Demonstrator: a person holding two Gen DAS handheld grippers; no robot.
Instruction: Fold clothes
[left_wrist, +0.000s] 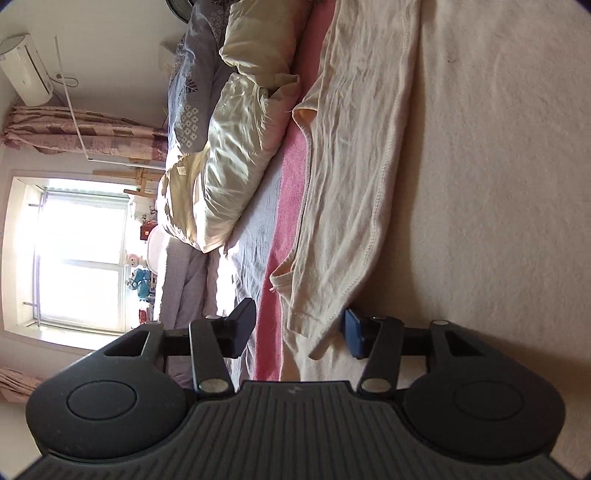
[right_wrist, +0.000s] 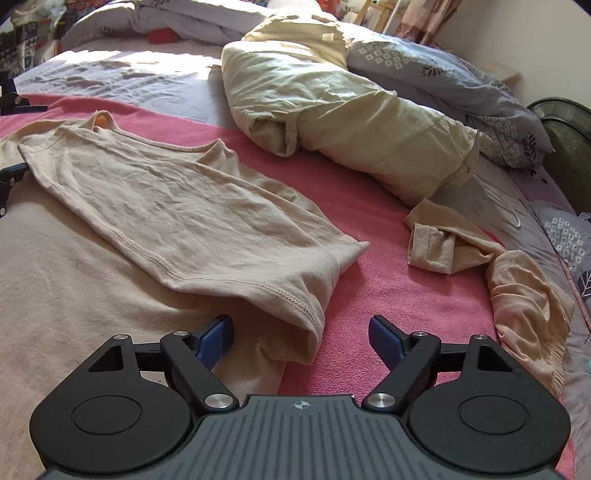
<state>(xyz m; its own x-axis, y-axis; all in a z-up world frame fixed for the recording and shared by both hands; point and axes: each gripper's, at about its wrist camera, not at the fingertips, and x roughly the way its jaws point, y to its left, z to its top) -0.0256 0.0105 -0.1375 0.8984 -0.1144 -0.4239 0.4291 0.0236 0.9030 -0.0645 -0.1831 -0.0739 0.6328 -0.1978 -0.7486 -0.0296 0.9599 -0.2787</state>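
Right wrist view: both grippers' fingers (right_wrist: 216, 338) spread around cream shirt (right_wrist: 192, 214) corners

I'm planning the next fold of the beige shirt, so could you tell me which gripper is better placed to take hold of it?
Probably the left gripper: the beige shirt's corner lies between its open jaws. The right gripper is open around a bulkier fold.

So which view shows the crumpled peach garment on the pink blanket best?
The right wrist view: the crumpled peach garment lies whole on the pink blanket, right of the folded shirt. The left wrist view misses it.
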